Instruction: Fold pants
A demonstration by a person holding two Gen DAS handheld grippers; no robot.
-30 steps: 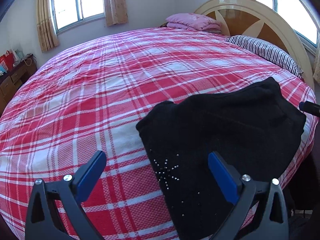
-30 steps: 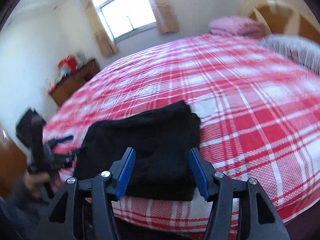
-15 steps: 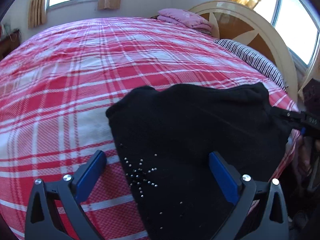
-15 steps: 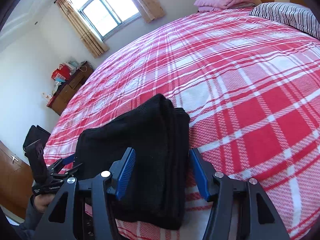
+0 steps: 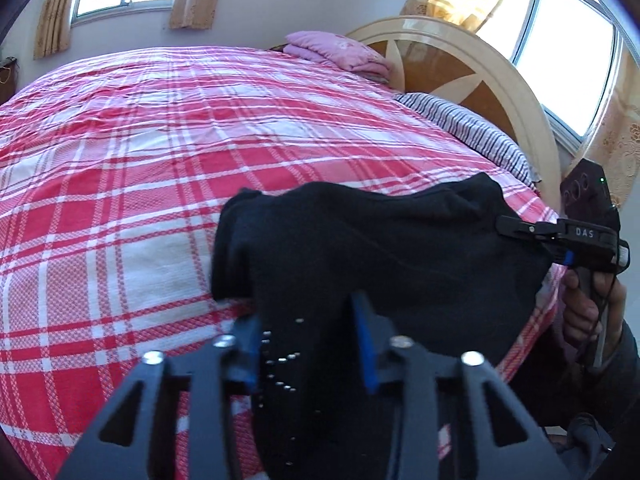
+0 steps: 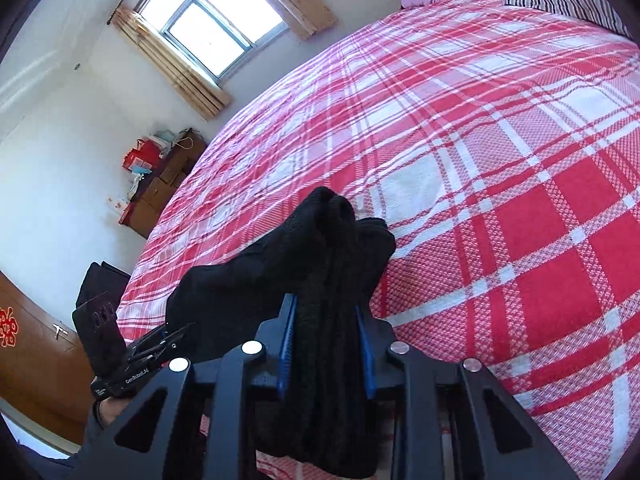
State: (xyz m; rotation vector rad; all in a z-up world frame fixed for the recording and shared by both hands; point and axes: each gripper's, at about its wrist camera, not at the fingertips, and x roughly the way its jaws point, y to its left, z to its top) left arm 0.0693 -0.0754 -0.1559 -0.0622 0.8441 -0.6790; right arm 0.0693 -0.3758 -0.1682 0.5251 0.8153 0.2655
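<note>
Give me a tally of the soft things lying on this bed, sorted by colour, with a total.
Black: 1, the pants, pinched by the left gripper and the right gripper.
Pink: 1, the folded blanket.
Striped black and white: 1, the pillow.
Total: 3, all on the plaid sheet.

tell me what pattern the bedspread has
Red and white plaid bedspread, clearest in the right wrist view.

Left tongs [image 5: 310, 344] clamped on near end of black pants [image 5: 360, 248], studded patch between the blue pads. Right tongs [image 5: 516, 228] grip the far right corner. Pants lie folded on red plaid bed [image 5: 160, 152]; striped pillow [image 5: 468, 132] by headboard [image 5: 460, 64].
</note>
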